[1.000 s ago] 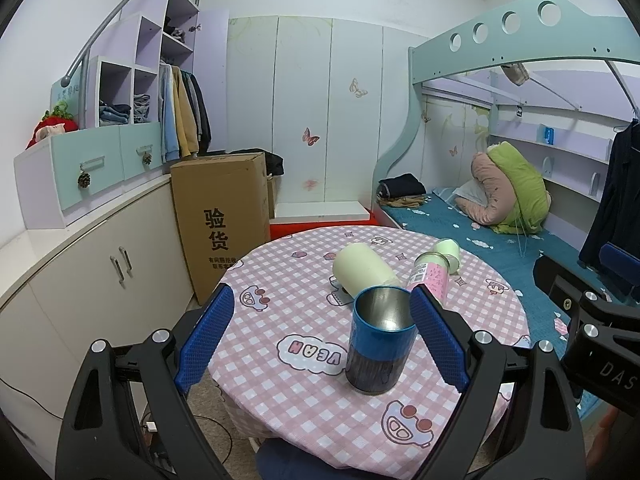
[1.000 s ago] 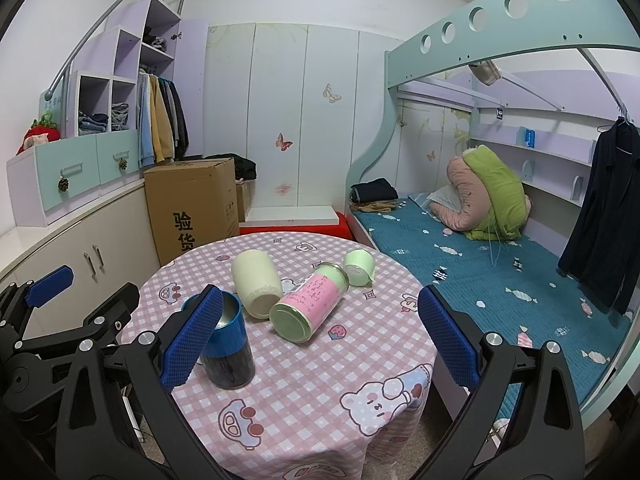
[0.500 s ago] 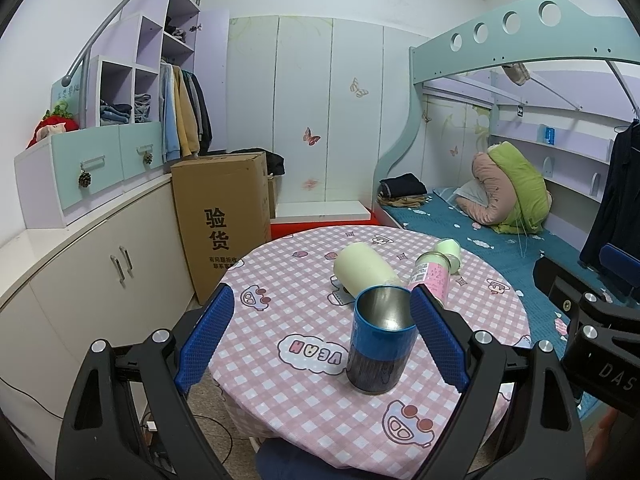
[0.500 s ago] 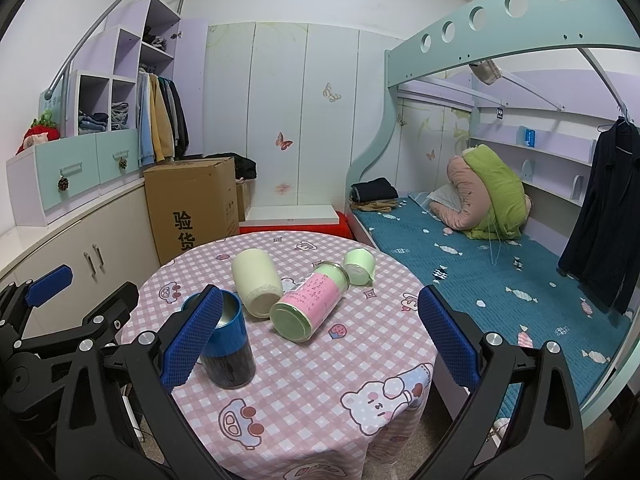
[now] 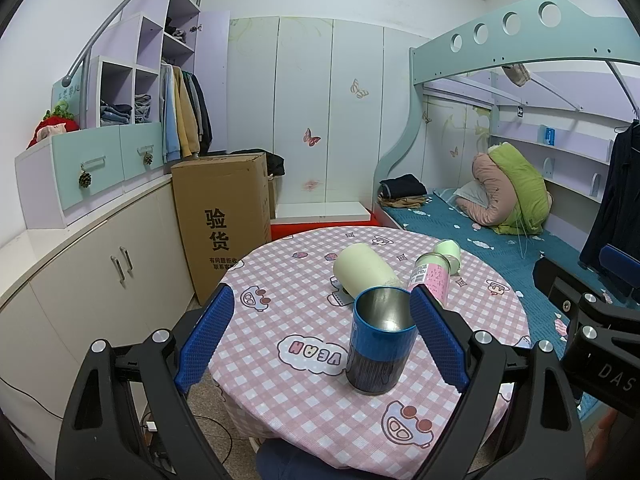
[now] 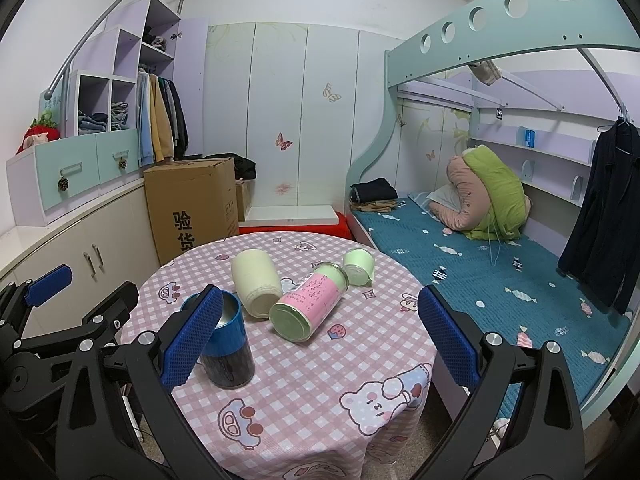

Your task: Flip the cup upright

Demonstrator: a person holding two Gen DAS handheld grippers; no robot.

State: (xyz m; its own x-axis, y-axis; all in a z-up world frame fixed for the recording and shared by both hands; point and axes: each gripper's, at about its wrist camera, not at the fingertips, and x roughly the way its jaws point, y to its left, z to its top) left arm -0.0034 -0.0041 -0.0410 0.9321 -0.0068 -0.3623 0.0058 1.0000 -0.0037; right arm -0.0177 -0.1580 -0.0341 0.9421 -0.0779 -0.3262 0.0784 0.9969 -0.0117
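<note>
Clearly, from the left wrist view, the left gripper [image 5: 318, 334] gapes wide around nothing; the blue cup [image 5: 379, 340] stands upright just inside its right finger, which could clip and topple it. From the right wrist view, the right gripper [image 6: 320, 340] is also spread empty; behind the blue cup, the cream cup [image 6: 256, 282] and pink bottle [image 6: 310, 302] lie sideways, touching, likely to roll.

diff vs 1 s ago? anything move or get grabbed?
No visible change. The blue cup stands upright on the table as before, not gripped. The cream cup, pink bottle and green cup lie on their sides where they were. The left tool and right tool are both open as before, holding nothing.
</note>
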